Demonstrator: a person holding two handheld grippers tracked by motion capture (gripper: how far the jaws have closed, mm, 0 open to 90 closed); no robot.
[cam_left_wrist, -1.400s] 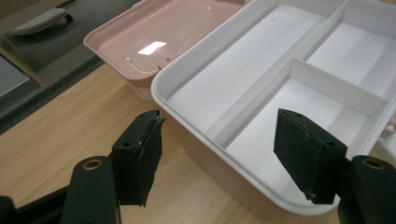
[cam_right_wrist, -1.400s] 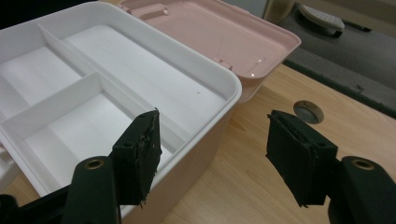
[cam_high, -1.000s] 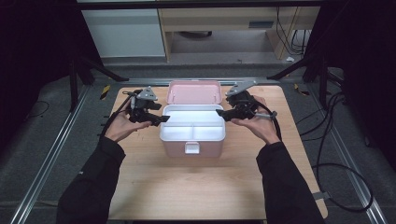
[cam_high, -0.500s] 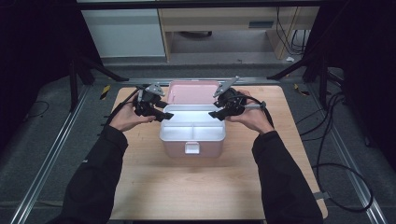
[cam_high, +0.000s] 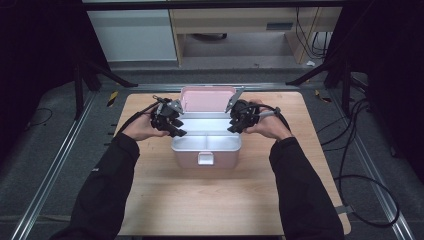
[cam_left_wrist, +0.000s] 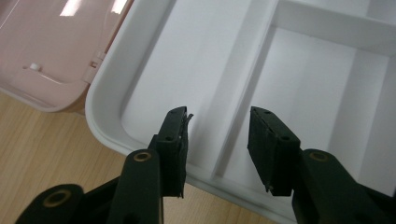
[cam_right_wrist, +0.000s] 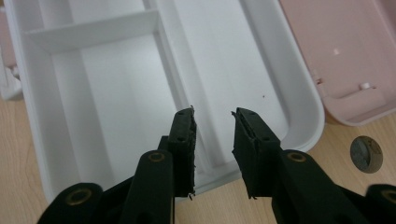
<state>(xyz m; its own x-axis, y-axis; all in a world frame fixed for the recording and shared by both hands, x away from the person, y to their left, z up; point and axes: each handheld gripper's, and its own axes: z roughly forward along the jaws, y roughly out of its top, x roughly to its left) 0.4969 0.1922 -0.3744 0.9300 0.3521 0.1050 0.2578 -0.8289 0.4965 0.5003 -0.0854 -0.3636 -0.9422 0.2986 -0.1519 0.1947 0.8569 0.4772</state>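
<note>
Here, wooden counter (cam_high: 210, 195) in dark room, grey floor (cam_high: 45, 165); left claw (cam_left_wrist: 218, 135) and right claw (cam_right_wrist: 214, 128) closing over white tray (cam_high: 205, 145), jaws apart, grasping nothing

The high view looks forward and down from above the person's side onto the light wooden bench (cam_high: 210, 200). Each gripper view sits close, looking down along its black fingers (cam_left_wrist: 175, 140) (cam_right_wrist: 184, 140) into the same white divided plastic tray (cam_high: 205, 142) (cam_left_wrist: 154, 84) (cam_right_wrist: 224, 70).
</note>
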